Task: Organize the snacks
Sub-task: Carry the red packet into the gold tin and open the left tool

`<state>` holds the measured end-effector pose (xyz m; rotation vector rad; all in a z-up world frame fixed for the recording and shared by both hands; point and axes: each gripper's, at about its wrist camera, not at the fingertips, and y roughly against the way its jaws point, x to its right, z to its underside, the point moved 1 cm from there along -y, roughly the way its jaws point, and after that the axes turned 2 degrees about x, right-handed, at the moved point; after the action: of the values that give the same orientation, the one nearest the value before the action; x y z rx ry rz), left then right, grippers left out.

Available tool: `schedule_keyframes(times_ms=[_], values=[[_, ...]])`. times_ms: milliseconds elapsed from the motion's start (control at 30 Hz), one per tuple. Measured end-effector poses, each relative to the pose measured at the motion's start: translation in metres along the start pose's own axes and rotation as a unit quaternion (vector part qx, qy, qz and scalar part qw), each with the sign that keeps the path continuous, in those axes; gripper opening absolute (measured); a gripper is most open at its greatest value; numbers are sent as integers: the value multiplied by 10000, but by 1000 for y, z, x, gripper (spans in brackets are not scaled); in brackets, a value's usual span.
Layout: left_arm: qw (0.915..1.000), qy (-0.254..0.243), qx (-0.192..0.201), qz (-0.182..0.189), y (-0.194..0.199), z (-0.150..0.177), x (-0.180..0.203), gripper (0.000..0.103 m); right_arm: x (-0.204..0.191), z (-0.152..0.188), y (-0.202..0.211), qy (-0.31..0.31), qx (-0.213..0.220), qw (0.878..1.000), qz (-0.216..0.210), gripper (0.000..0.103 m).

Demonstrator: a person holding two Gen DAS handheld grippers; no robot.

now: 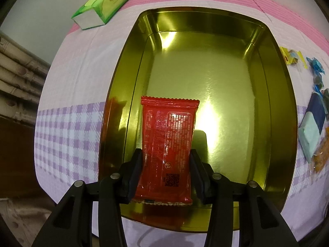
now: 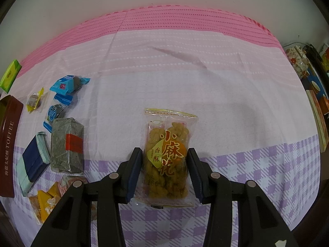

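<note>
The left gripper (image 1: 166, 164) is clamped across the lower sides of a red snack packet (image 1: 167, 144), held over the near end of the gold tin (image 1: 273, 107); light and slick, it probably crumples if squeezed harder. The right gripper (image 2: 164, 168) pinches a clear bag of fried twists (image 2: 167, 156) above the desk (image 2: 226, 103), brittle contents best held by the sides.

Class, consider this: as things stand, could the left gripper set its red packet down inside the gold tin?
Probably yes. The left gripper holds the red packet directly over the gold tin, whose floor looks bare and lidless, with nothing between packet and tin.
</note>
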<state>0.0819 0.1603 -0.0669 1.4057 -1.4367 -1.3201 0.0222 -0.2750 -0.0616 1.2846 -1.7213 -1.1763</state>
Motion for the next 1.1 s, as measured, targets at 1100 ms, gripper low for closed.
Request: schedule_keyframes(times_ms=[1100], values=[[9851, 1203, 1228, -114, 55, 16, -38, 52, -36, -9, 42, -91, 515, 9986, -119, 36]])
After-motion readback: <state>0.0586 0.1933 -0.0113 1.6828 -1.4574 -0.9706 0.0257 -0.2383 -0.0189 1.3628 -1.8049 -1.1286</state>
